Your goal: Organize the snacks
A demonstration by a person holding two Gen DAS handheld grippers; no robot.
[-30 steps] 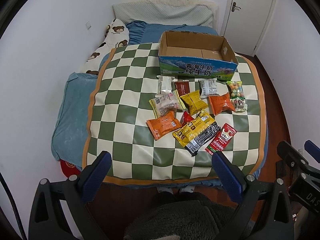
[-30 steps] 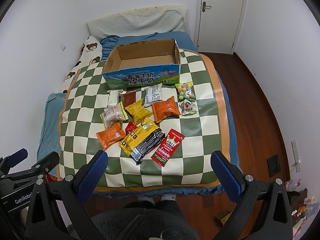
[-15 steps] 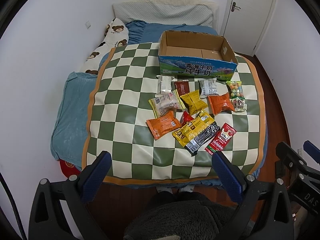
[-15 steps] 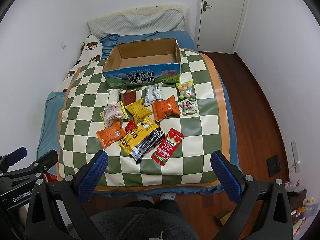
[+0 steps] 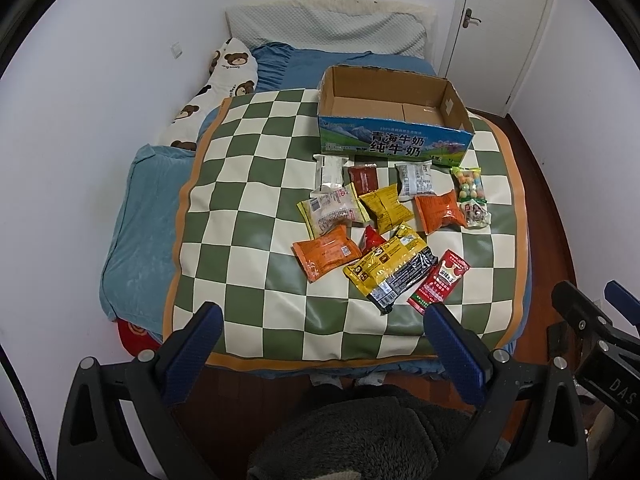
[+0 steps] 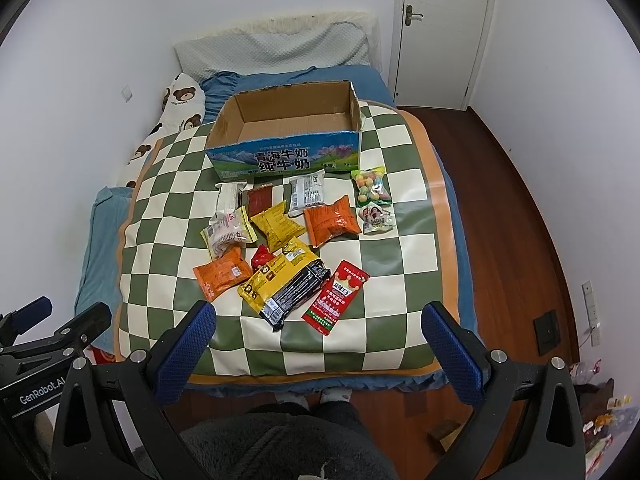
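1. Both tools are held back from the bed: your left gripper (image 5: 320, 350) and right gripper (image 6: 320, 346) are spread wide with nothing between the blue pads.
2. The snacks lie in a loose cluster on the checkered mat (image 6: 404, 248), just in front of the cardboard milk box (image 6: 286, 136), which sits open and bare inside.
3. Nearest you are the red sachet (image 6: 336, 297) and the long yellow-and-black packet (image 6: 285, 284), the packet partly covering a small red pouch (image 6: 261, 257).
4. Expect these to handle light and crinkly — sealed film slides between pads, and the puffed orange bags (image 6: 331, 220) will give under pressure, so their contents may crush.
5. Take each by a flat crimped end seam rather than the belly; the flat sachet likely needs a pinch at its raised edge on the soft mat.
6. The candy bag (image 6: 371, 186) of coloured balls looks lumpy — grip its top seal.
7. Readable writing: the box front says 青海牛奶 纯牛奶; the left tool's body reads "GenRobot.AI" in the right view. Packet print is too small to read.
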